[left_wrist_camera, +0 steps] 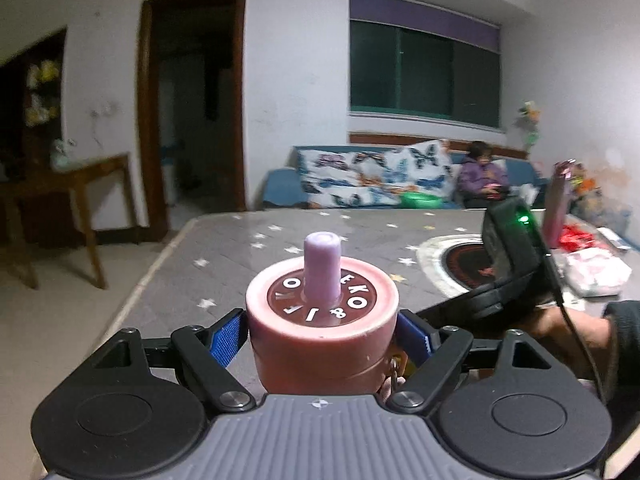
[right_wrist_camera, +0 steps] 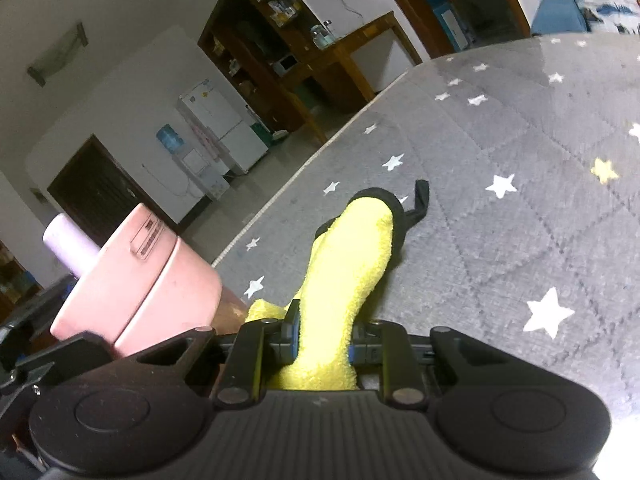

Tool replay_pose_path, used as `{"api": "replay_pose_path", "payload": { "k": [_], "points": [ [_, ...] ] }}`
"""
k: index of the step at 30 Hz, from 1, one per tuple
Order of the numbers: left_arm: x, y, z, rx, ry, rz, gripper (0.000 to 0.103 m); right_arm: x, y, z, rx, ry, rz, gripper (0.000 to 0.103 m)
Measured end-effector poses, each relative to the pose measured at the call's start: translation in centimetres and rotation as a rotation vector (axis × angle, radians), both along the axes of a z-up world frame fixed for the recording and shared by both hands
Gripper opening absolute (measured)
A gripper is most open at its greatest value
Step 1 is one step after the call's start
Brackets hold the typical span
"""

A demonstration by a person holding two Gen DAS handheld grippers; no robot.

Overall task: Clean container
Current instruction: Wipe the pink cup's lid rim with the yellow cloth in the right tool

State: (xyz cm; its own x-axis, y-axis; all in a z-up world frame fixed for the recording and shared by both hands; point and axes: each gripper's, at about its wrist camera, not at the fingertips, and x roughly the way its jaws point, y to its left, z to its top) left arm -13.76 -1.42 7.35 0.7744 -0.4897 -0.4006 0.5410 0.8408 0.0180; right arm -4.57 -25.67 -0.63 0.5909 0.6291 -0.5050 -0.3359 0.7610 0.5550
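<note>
- The left tool [left_wrist_camera: 322,334] grips a pink container [left_wrist_camera: 322,336] between its blue pads [left_wrist_camera: 226,336], one pad pressed to each side of the round body, with the container upright in the left wrist view.
- The container's dark red lid disc [left_wrist_camera: 322,300] carries white letters around its rim, and a pale lilac spout [left_wrist_camera: 322,266] stands up from the centre.
- In the right wrist view the same pink container [right_wrist_camera: 140,280] appears at lower left, tilted in the picture, lilac spout [right_wrist_camera: 70,248] pointing to the upper left, a printed label visible on its side.
- The right tool [right_wrist_camera: 323,344] has its jaws pressed together on a yellow cloth [right_wrist_camera: 344,268], which rises out of the pinch and bends at the top.
- A black edge and loop [right_wrist_camera: 418,200] trim the far end of the cloth.
- Beneath both tools lies a grey quilted surface [right_wrist_camera: 500,240] scattered with white stars and one yellow star [right_wrist_camera: 605,170].
- The right tool's black body [left_wrist_camera: 508,256], a green light glowing on it, shows at the right of the left wrist view, held by a hand [left_wrist_camera: 560,324] in a dark sleeve.
- Behind the surface, a person [left_wrist_camera: 482,178] in a purple top sits on a blue sofa [left_wrist_camera: 280,188] draped with a butterfly-print cover, under a dark window.
- A wooden doorway [left_wrist_camera: 192,100] and a wooden side table [left_wrist_camera: 80,196] stand at the left of the room.
</note>
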Motion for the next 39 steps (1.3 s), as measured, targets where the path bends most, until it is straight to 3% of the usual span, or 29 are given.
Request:
{"api": "replay_pose_path", "payload": {
  "k": [8, 16, 20, 25, 27, 33, 39],
  "points": [
    [-0.6, -0.1, 0.5, -0.005, 0.017, 0.050, 0.083, -1.6, 0.3, 0.5, -0.054, -0.034, 0.038, 0.019],
    [-1.0, 0.4, 0.5, -0.006, 0.002, 0.023, 0.082, -3.6, 0.3, 1.0, -0.054, -0.047, 0.058, 0.019],
    [-0.9, 1.0, 0.5, -0.024, 0.005, 0.005, 0.082, -3.6, -1.1, 2.2, 0.063, -0.057, 0.029, 0.019],
    [-0.9, 1.8, 0.3, -0.056, 0.001, -0.013, 0.082, -2.4, -3.0, 4.5, 0.340, -0.068, 0.024, 0.019],
    [-0.8, 2.1, 0.2, -0.066, 0.001, -0.017, 0.082, -1.9, -2.7, 4.7, 0.395, -0.060, 0.043, 0.019],
    [-0.7, 3.2, 0.1, -0.109, 0.010, -0.026, 0.082, 0.1, -1.0, 2.1, 0.355, 0.021, 0.024, 0.019],
    [-0.6, 3.7, 0.0, -0.116, 0.006, -0.062, 0.082, 0.1, 0.0, -0.8, 0.201, 0.074, 0.031, 0.019]
  ]
}}
